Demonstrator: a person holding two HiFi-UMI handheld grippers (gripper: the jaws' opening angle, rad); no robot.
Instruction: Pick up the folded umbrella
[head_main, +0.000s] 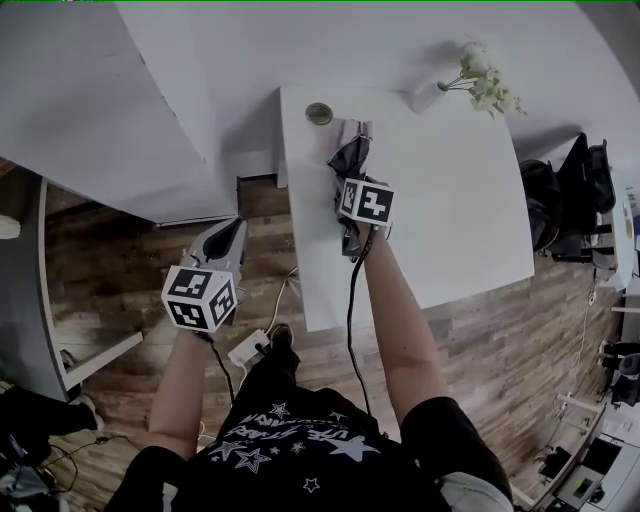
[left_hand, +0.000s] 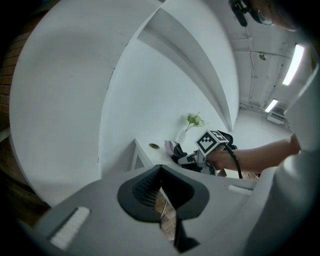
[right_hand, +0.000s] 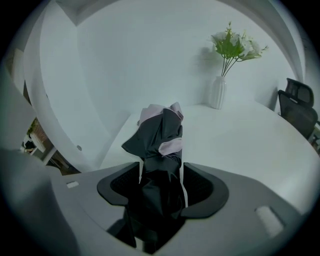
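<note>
White table (head_main: 450, 200), folded umbrella (head_main: 352, 148), vase (head_main: 428, 97) (white flowers), small round dish (head_main: 319, 113)

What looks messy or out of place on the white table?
Only the dark folded umbrella with pale pink edging: its fabric is loosely bunched, flaps sticking out rather than wrapped tight. It lies between the right gripper's jaws. The white vase of flowers stands upright; nothing is spilled.

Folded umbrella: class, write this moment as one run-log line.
right gripper: shut on folded umbrella | umbrella: lying on white table | left gripper: shut, empty, over wooden floor
</note>
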